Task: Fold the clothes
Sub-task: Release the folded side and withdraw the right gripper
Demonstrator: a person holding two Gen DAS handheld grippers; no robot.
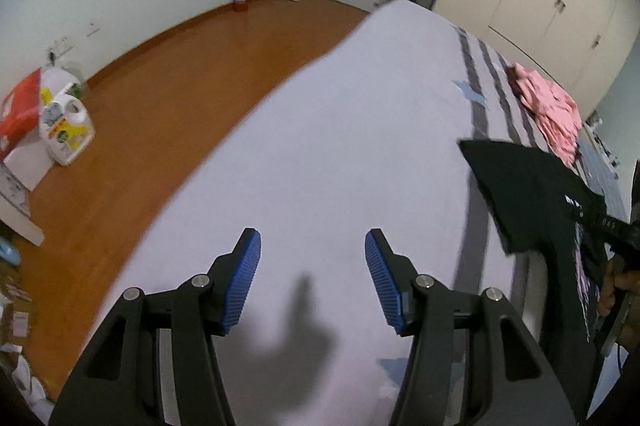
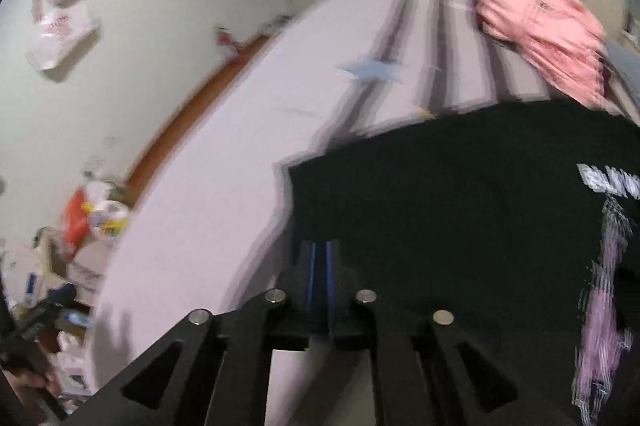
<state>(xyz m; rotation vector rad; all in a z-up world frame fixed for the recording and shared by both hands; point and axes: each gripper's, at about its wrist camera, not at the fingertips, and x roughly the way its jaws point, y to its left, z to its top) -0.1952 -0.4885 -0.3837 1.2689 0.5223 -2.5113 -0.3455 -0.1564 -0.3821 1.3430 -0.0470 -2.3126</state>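
Right gripper [image 2: 320,258]: blue pads pressed together on edge of black T-shirt [image 2: 460,210], which fills 3–5 o'clock. Pink garment [image 2: 544,30] at 1 o'clock on striped bed [image 2: 224,154]. Frame motion-blurred.

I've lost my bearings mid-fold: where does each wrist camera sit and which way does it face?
Left wrist: on the open left gripper, above the bed, facing along it toward wall and door; a hand shows at right.
Right wrist: on the right gripper, shut on the black T-shirt, facing across the bed; image blurred.
Shared: bed, black T-shirt, pink garment, detergent bottle.
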